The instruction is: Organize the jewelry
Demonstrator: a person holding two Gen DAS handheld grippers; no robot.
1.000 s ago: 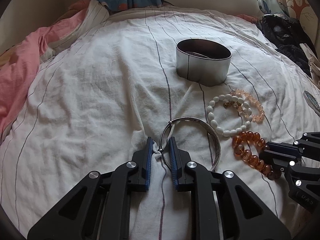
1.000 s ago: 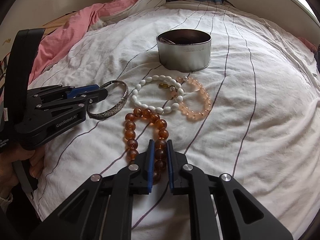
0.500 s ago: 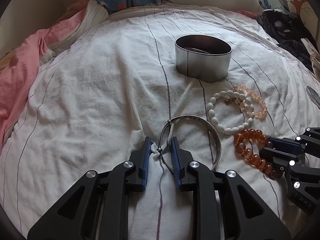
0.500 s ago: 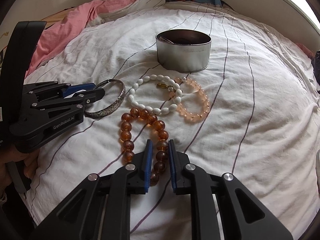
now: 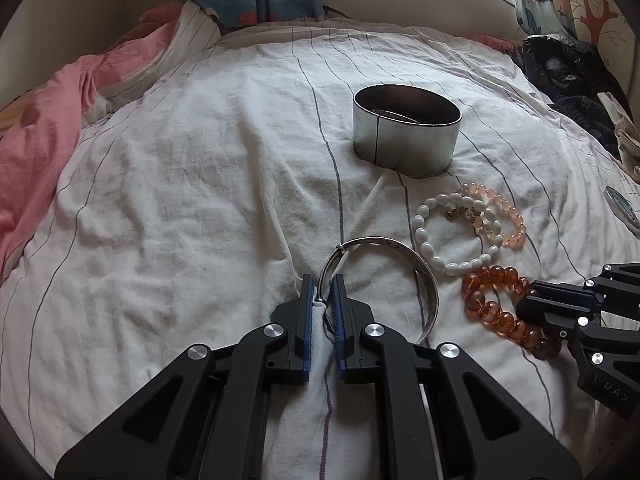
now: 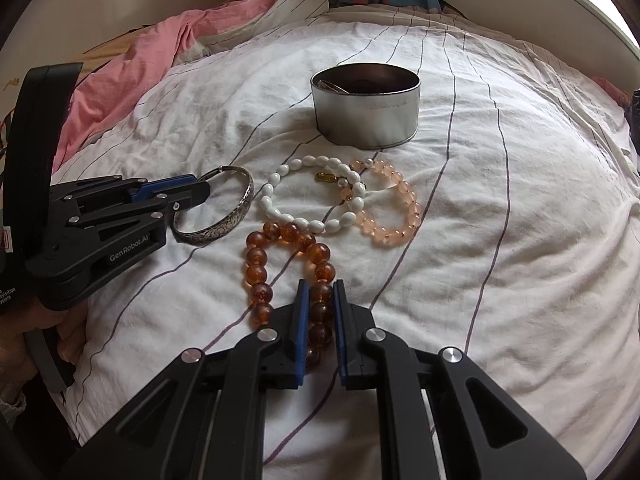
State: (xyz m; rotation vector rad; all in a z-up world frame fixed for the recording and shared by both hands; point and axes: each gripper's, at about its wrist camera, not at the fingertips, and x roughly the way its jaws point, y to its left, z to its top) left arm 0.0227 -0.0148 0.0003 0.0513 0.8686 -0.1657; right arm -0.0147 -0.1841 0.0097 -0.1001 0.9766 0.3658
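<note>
My left gripper (image 5: 321,286) is shut on the thin end of a silver bangle (image 5: 416,270), pinching some sheet with it; it also shows in the right wrist view (image 6: 202,196) with the bangle (image 6: 234,218). My right gripper (image 6: 319,290) is shut on an amber bead bracelet (image 6: 256,276), seen in the left wrist view (image 5: 488,308) beside the right gripper (image 5: 528,304). A white bead bracelet (image 6: 308,196) and a pink bead bracelet (image 6: 394,204) lie overlapping in front of a round metal tin (image 6: 366,110), which holds some jewelry.
Everything lies on a wrinkled white striped bedsheet (image 5: 200,200). A pink blanket (image 5: 36,140) is bunched at the left. Dark clothes (image 5: 568,80) lie at the far right. A small round object (image 5: 622,208) sits at the right edge.
Both grippers have closed in: the left on the bangle's end, the right on the amber beads. The amber bracelet has shifted slightly and the views have moved a little forward.
</note>
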